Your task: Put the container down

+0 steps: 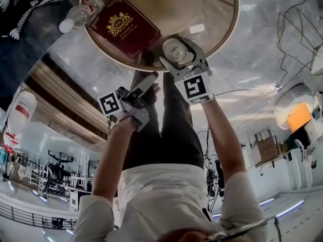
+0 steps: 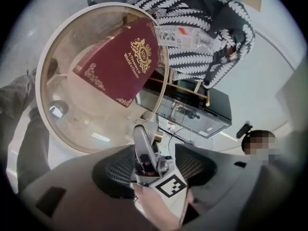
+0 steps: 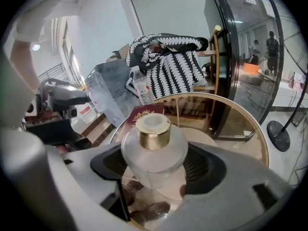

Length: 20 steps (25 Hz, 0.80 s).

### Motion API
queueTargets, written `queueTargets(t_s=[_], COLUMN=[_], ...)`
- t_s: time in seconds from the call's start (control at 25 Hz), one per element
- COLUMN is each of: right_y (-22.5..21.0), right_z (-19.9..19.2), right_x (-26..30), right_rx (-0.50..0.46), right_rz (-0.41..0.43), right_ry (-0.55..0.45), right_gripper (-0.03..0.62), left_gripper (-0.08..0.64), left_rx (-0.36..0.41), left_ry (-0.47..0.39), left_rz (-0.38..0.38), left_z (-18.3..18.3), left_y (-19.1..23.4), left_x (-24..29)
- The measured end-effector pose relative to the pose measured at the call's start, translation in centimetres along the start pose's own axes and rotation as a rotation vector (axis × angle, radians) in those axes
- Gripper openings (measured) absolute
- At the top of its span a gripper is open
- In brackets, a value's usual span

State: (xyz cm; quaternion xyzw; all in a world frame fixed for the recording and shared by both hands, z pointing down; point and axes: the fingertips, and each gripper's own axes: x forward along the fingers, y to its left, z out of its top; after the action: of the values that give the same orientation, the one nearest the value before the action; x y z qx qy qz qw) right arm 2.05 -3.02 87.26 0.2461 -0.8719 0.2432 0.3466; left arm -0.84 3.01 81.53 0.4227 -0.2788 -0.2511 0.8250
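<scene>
The container (image 3: 153, 146) is a round frosted glass bottle with a gold collar and a white cap. My right gripper (image 3: 154, 165) is shut on its body and holds it upright over the near edge of the round glass table (image 3: 250, 124). From the head view the container (image 1: 176, 52) sits between the right gripper's jaws (image 1: 177, 59) just above the table rim (image 1: 229, 26). My left gripper (image 1: 148, 83) hangs lower left of it, off the table. Its jaws stand open in the left gripper view (image 2: 156, 170), with nothing between the pads.
A maroon book (image 1: 123, 24) lies on the table's left part. A plastic water bottle (image 1: 81, 14) lies by the rim beyond it. A black-and-white patterned cloth (image 3: 168, 61) drapes over furniture behind the table. A fan base (image 3: 279, 134) stands on the floor at right.
</scene>
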Motion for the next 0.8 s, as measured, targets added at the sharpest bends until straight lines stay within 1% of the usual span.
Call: queueTargets(t_s=[0.08, 0.32, 0.6, 0.8], right_y=[-0.2, -0.9, -1.3, -1.4], right_z=[-0.9, -3.0, -4.1, -4.4], right_x=[0.9, 3.2, 4.9, 5.6], right_rx=[0.000, -0.010, -0.020, -0.035], right_rz=[-0.002, -0.011, -0.006, -0.006], right_ry=[0.006, 0.000, 0.014, 0.015], right_gripper=[0.333, 0.333, 0.333, 0.333], left_gripper=[0.250, 0.250, 0.250, 0.250], left_rx=[-0.011, -0.008, -0.008, -0.005], left_ry=[-0.001, 0.010, 0.003, 0.016], left_rz=[0.007, 0.033, 0.038, 0.047], left_z=[0.1, 0.4, 1.2, 1.4], left_y=[0.6, 1.9, 2.4, 2.7], left_x=[0.0, -0.2, 0.3, 0.7])
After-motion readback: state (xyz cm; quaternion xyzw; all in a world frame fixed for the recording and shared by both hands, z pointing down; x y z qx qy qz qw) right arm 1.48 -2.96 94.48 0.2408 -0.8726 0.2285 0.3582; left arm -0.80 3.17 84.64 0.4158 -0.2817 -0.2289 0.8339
